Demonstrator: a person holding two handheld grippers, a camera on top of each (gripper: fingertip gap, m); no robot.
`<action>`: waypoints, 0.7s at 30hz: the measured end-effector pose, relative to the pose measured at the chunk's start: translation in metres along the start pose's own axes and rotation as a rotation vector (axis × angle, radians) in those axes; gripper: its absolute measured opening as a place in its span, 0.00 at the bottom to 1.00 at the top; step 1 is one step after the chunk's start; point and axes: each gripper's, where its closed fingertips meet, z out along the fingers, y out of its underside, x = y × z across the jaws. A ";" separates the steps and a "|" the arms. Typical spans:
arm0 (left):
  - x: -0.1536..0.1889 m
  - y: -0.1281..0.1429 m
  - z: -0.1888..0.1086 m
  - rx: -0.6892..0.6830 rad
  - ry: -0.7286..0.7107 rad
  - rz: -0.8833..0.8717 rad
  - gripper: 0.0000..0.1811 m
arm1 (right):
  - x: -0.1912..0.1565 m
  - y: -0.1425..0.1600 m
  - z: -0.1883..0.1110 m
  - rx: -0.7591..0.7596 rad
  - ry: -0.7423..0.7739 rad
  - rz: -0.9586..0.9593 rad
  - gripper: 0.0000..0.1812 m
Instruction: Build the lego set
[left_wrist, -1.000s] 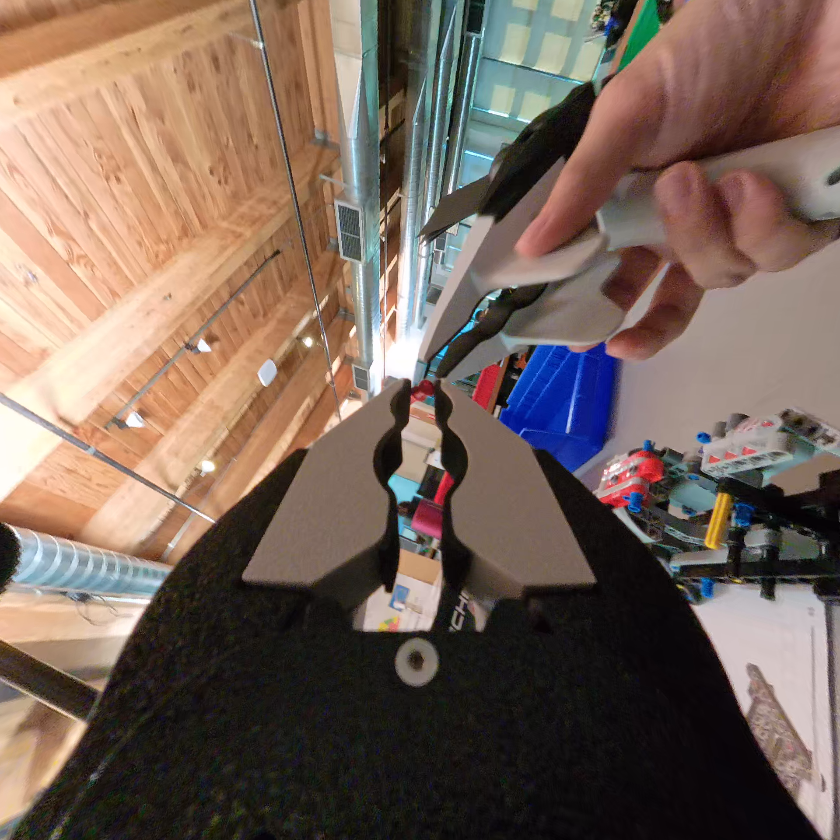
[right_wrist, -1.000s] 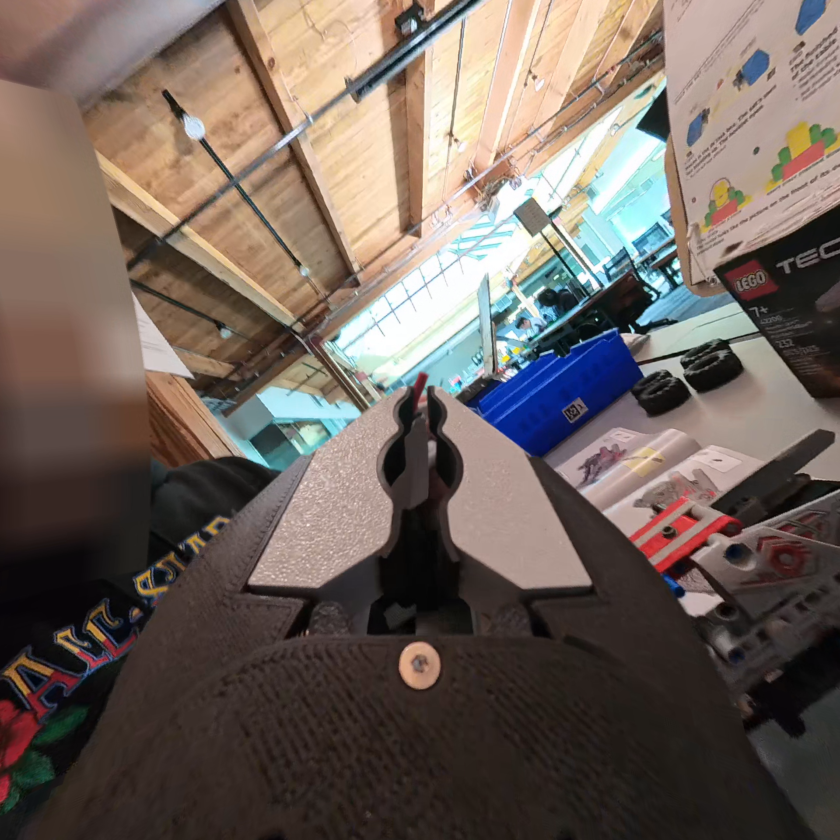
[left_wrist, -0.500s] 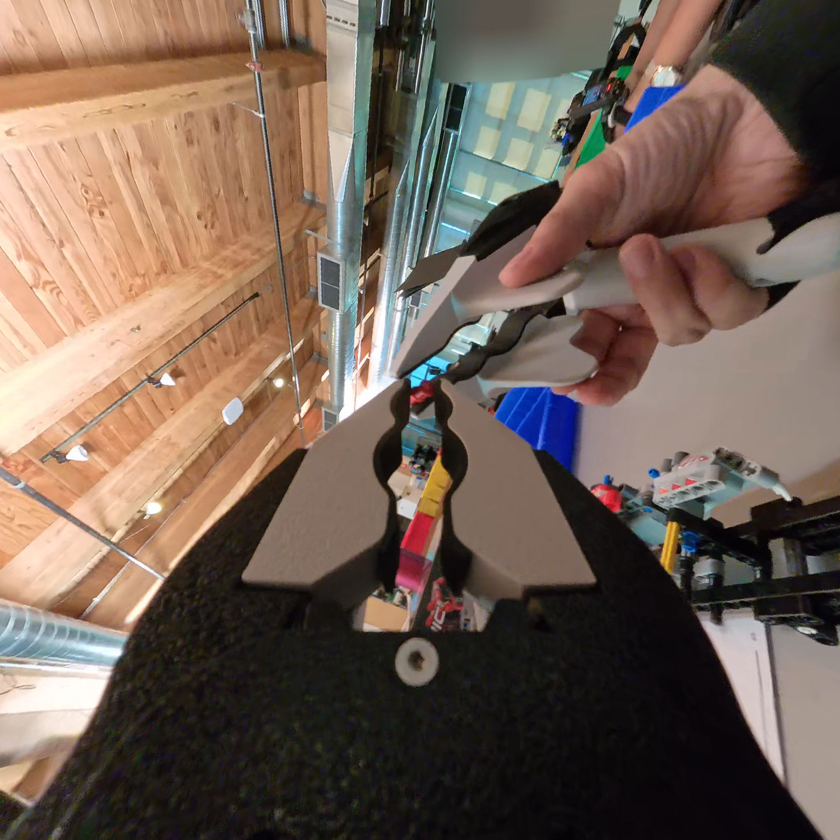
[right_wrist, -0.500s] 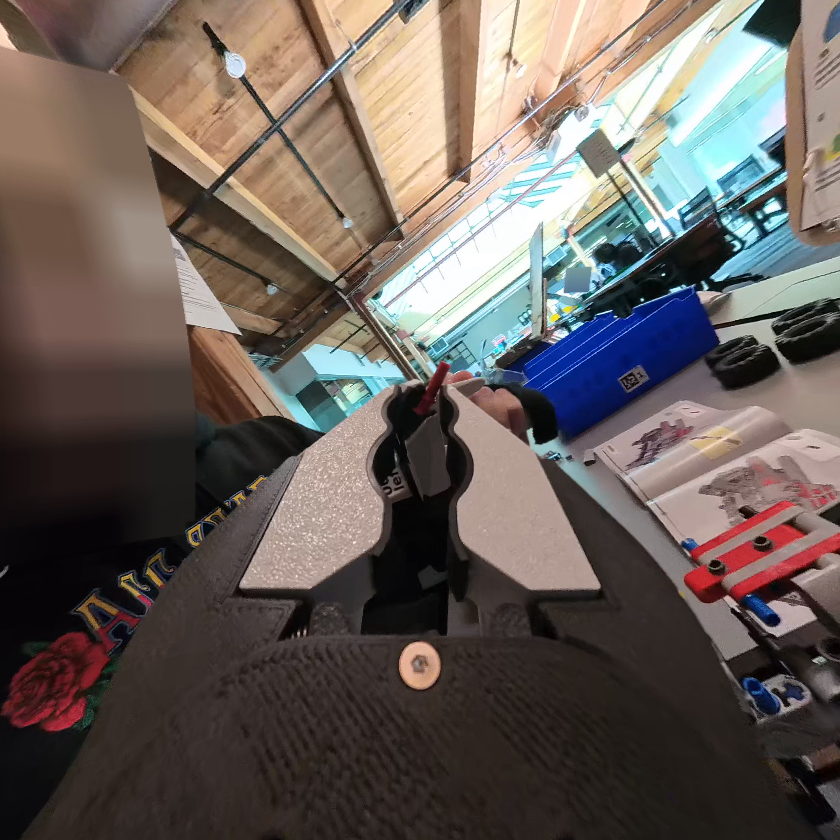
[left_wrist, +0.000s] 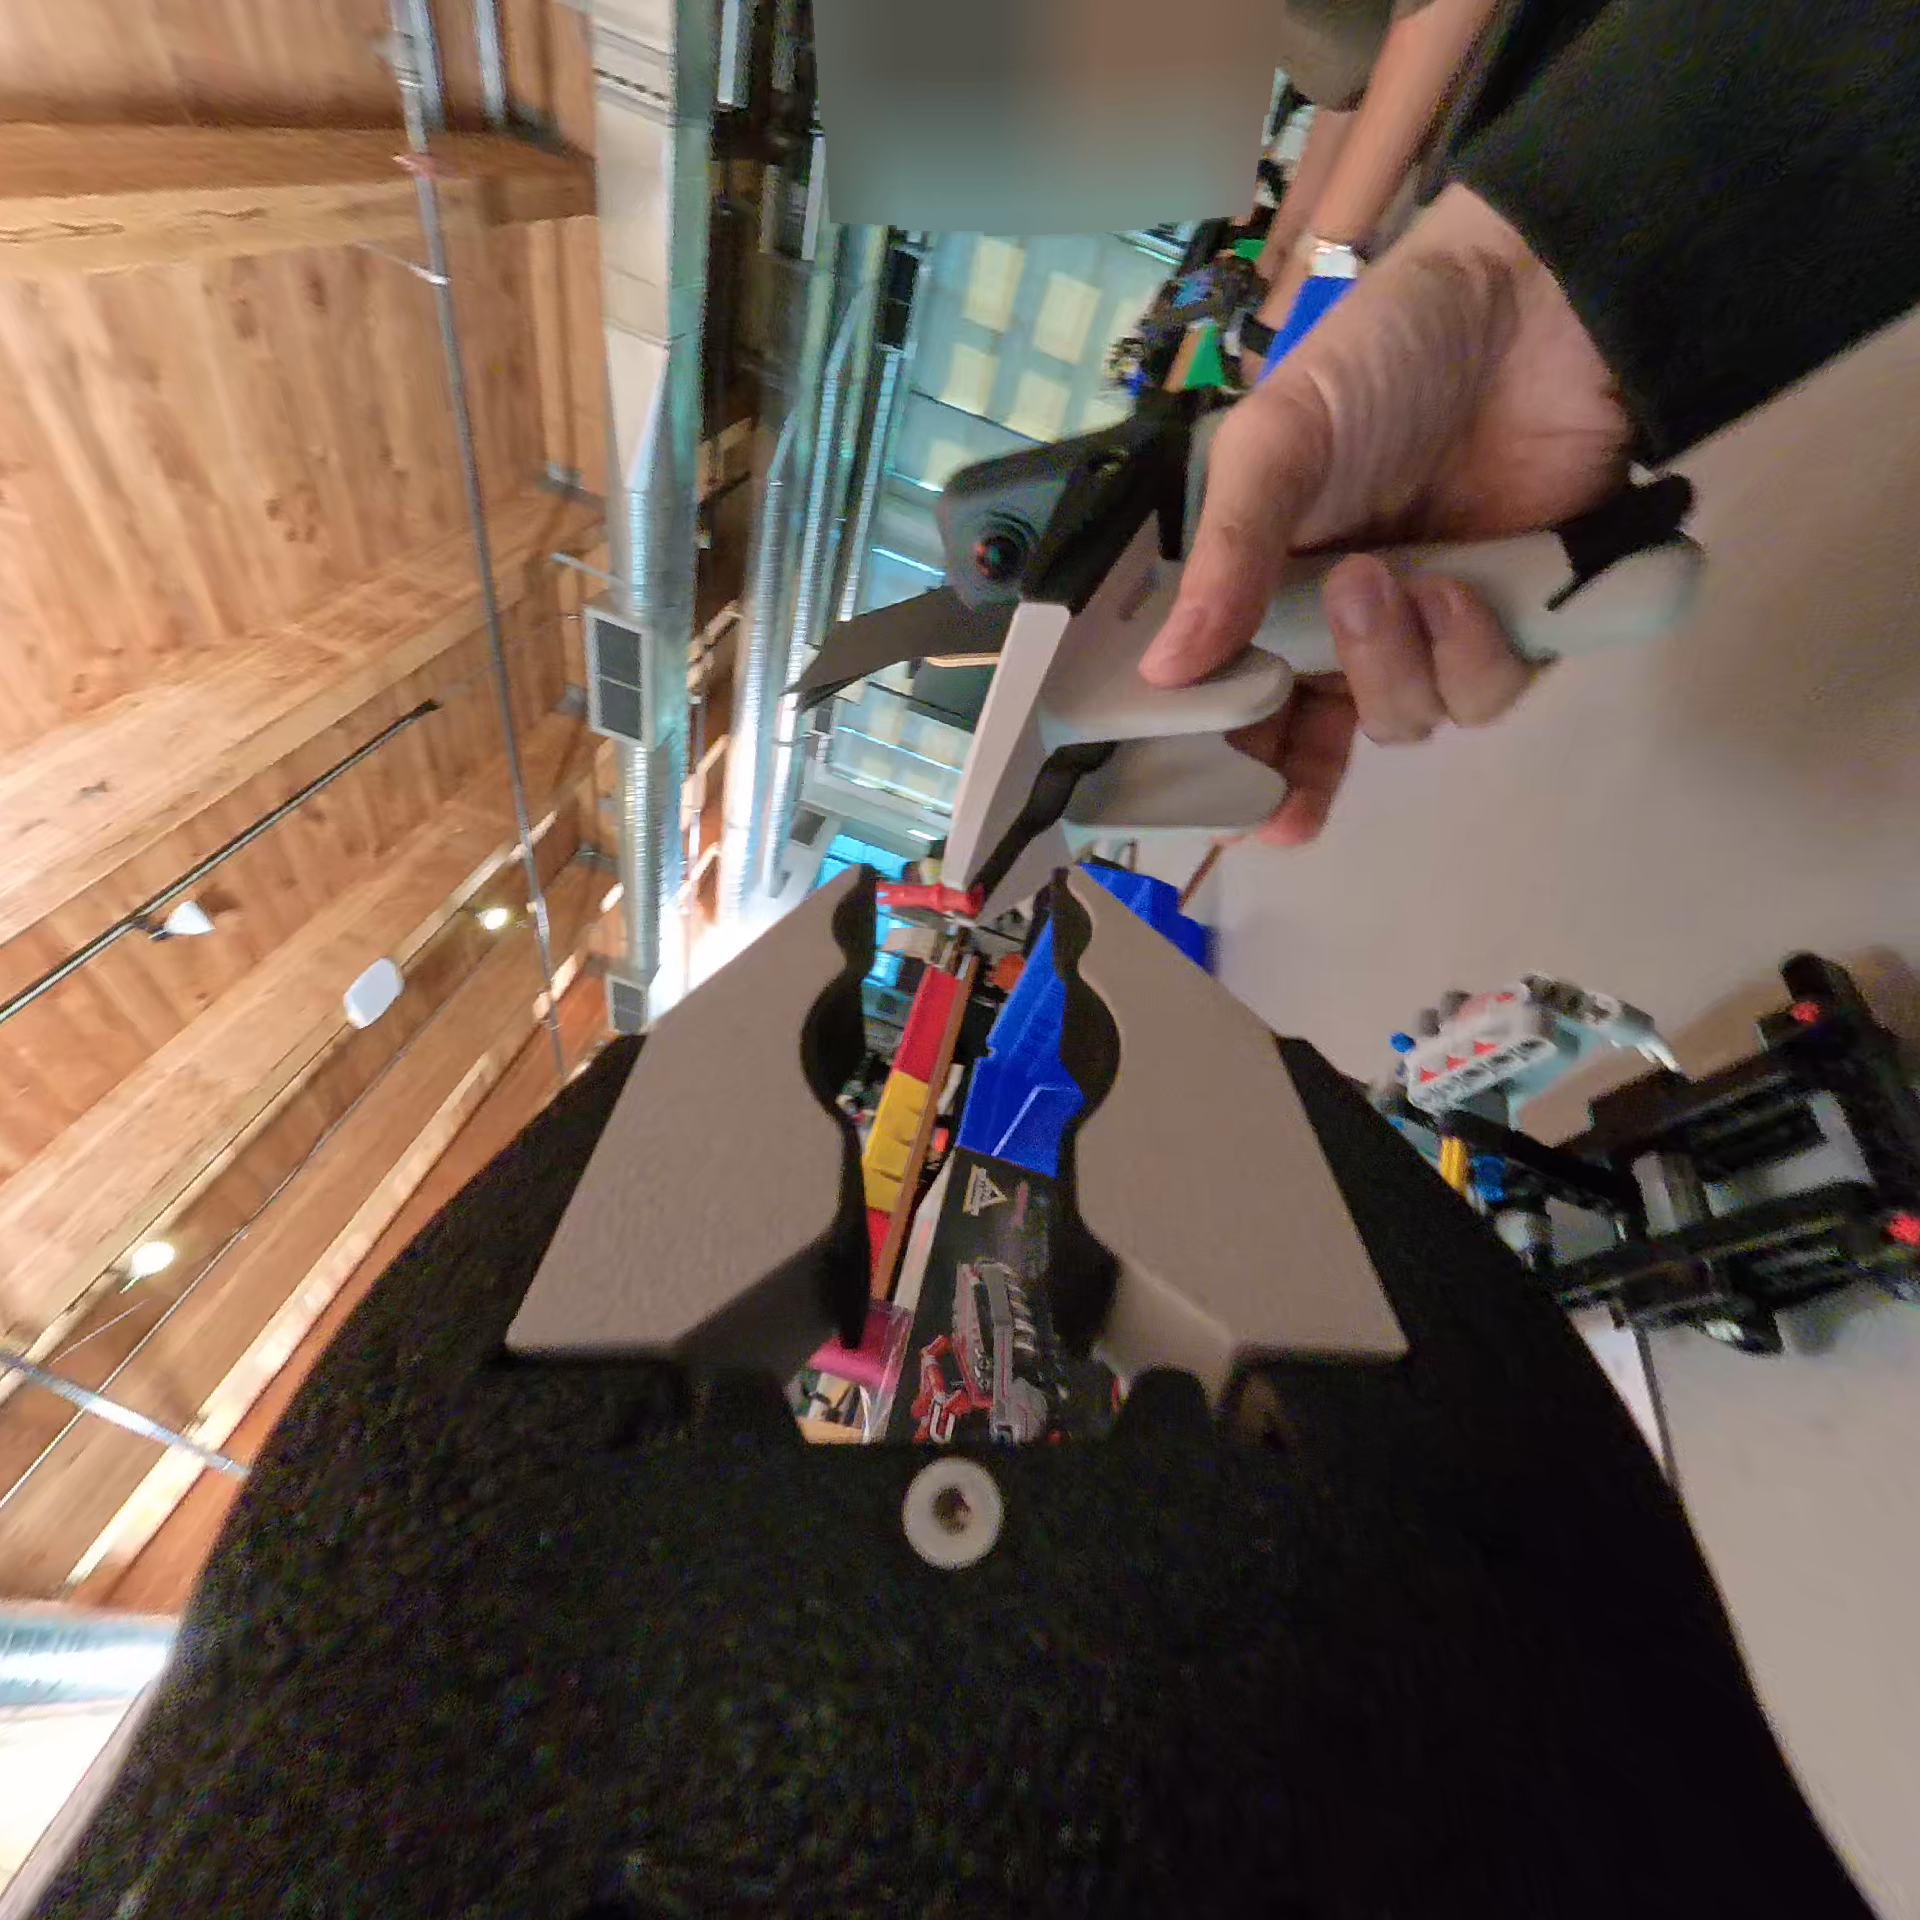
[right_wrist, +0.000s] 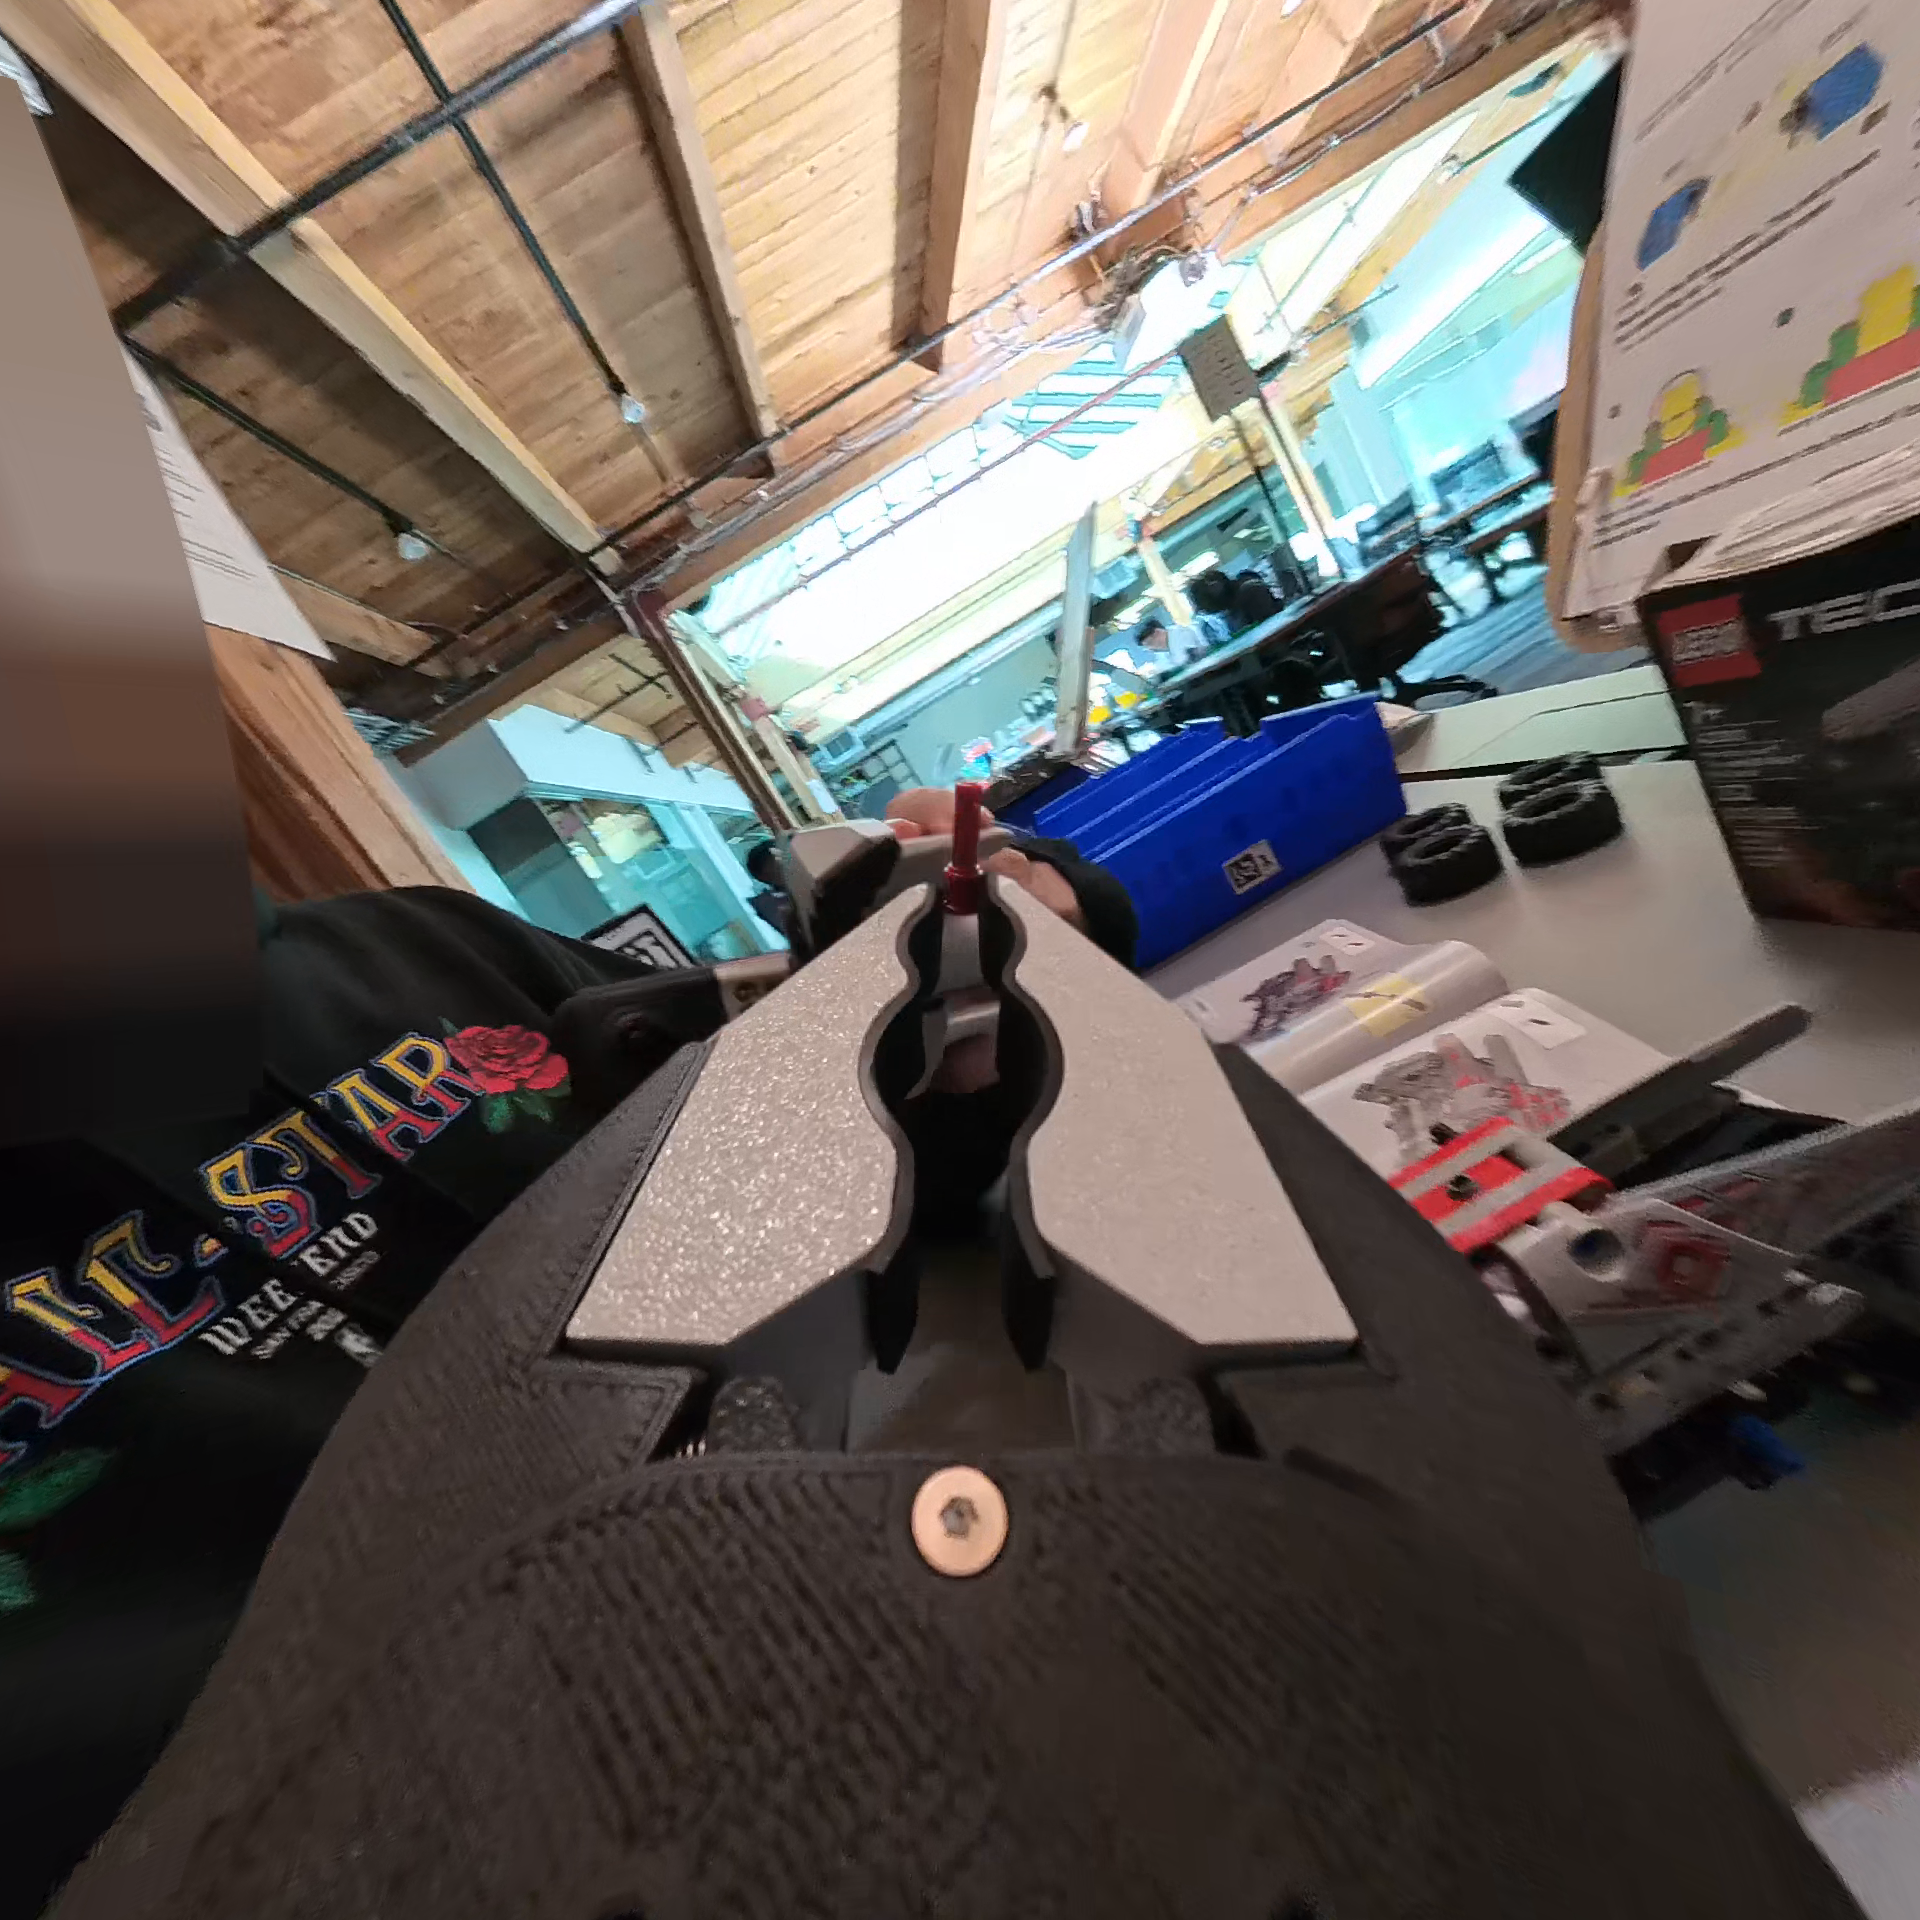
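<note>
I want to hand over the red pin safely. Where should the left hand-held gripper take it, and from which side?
Probably the bare shaft of the red pin beyond the tips of the right hand-held gripper, which clamp only its base. Come from the free end, with the open left hand-held gripper turned so that its fingers close across the shaft.

pin (right_wrist: 964, 844) between right gripper (right_wrist: 961, 902) fingertips, pointing away | left gripper (left_wrist: 961, 894) just beyond pin tip, facing it | bin (right_wrist: 1226, 821) behind, on table (right_wrist: 1621, 914) | tyres (right_wrist: 1501, 826) right of bin | box (right_wrist: 1808, 748) far right | booklet (right_wrist: 1382, 1029) before tyres | model (right_wrist: 1621, 1236) before booklet
</note>
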 end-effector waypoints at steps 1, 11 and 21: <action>0.002 0.001 -0.001 -0.001 0.043 -0.002 0.18 | 0.005 0.000 -0.005 -0.018 0.044 -0.023 0.03; 0.056 0.025 -0.021 -0.123 0.516 -0.014 0.15 | 0.026 0.070 -0.036 -0.628 0.321 -0.254 0.03; 0.077 0.027 -0.022 -0.158 0.559 0.050 0.03 | 0.031 0.090 -0.028 -0.743 0.333 -0.285 0.03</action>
